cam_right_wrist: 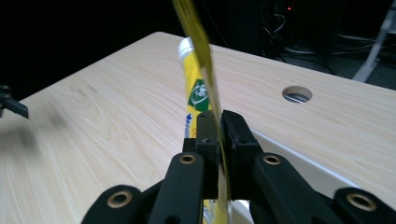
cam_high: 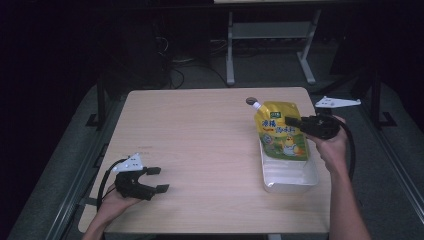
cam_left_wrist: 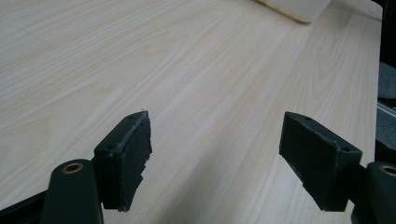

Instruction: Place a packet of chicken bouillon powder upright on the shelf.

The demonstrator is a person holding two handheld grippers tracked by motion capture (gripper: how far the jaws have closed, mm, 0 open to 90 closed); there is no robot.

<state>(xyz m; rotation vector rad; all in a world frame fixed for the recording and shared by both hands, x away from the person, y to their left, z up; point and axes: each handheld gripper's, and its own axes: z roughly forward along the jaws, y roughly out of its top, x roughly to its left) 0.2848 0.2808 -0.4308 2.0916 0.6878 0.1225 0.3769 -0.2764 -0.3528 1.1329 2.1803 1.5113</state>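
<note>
Here, one pouch (cam_high: 282,131), one tray (cam_high: 290,179), two tongs (cam_high: 292,121).

The right gripper (cam_right_wrist: 218,140) has its black jaws pressed together on the thin edge of a yellow pouch (cam_right_wrist: 198,70), which rises upright out of them, its white cap (cam_right_wrist: 185,45) at the top. Just beside the jaws runs the rim of a white tray (cam_right_wrist: 299,163). A round hole (cam_right_wrist: 297,94) sits in the pale wood surface (cam_right_wrist: 107,116) near its far edge.
</note>
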